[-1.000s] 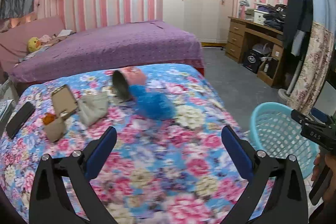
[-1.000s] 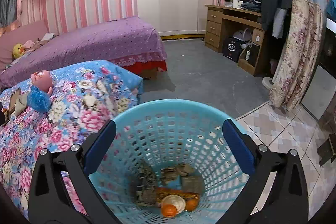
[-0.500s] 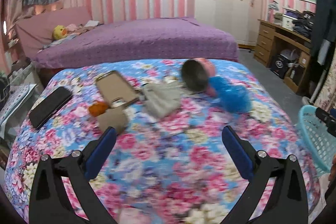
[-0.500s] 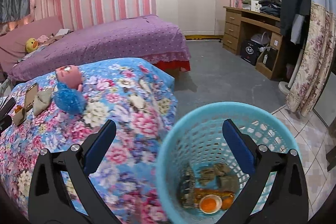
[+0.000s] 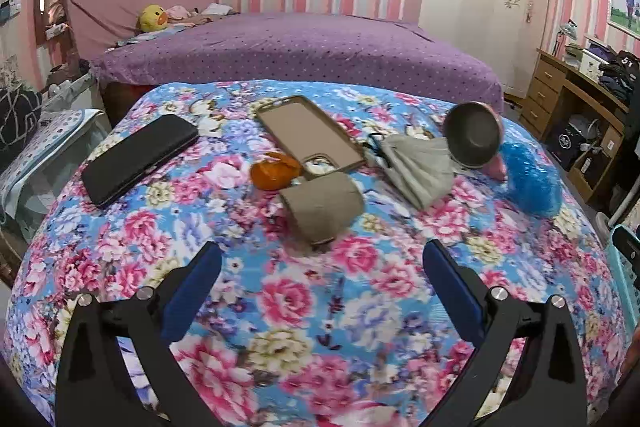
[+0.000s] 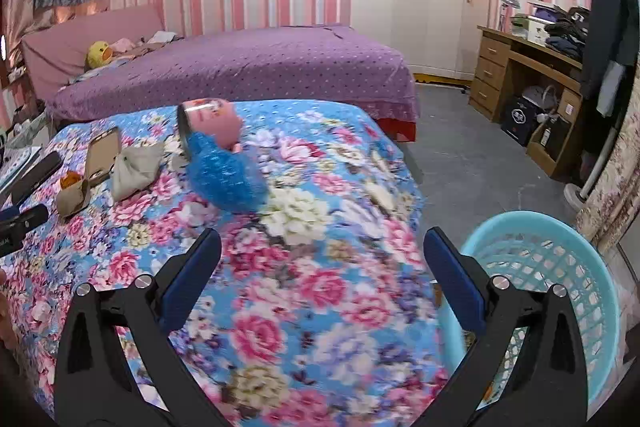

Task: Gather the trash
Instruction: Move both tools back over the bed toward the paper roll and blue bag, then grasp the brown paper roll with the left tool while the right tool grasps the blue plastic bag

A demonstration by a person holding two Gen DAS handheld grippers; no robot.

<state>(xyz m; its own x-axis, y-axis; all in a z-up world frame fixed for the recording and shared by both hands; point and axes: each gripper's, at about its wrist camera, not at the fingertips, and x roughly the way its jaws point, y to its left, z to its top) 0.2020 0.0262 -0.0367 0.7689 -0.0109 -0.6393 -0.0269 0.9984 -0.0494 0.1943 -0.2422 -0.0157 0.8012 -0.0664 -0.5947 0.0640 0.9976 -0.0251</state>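
Note:
On the floral bedspread [image 5: 320,307] lie a brown paper wad [image 5: 322,211], an orange peel [image 5: 274,173], a grey folded wrapper [image 5: 416,167], a pink cup on its side [image 5: 474,135] and a blue crumpled bag [image 5: 528,183]. My left gripper [image 5: 320,279] is open and empty, just short of the brown wad. My right gripper [image 6: 320,279] is open and empty above the bedspread [image 6: 280,307], with the blue bag [image 6: 226,175] ahead and the light-blue trash basket [image 6: 560,267] at lower right.
A black phone [image 5: 140,157] and a tan phone case [image 5: 308,131] lie on the bedspread's left. A purple bed [image 5: 300,51] stands behind. A wooden desk [image 6: 524,75] and hanging clothes stand on the right beyond the grey floor [image 6: 480,163].
Both grippers swung left, from the basket toward the bed. The left one now faces the brown wad and peel. The right one left the basket and is over the bedspread.

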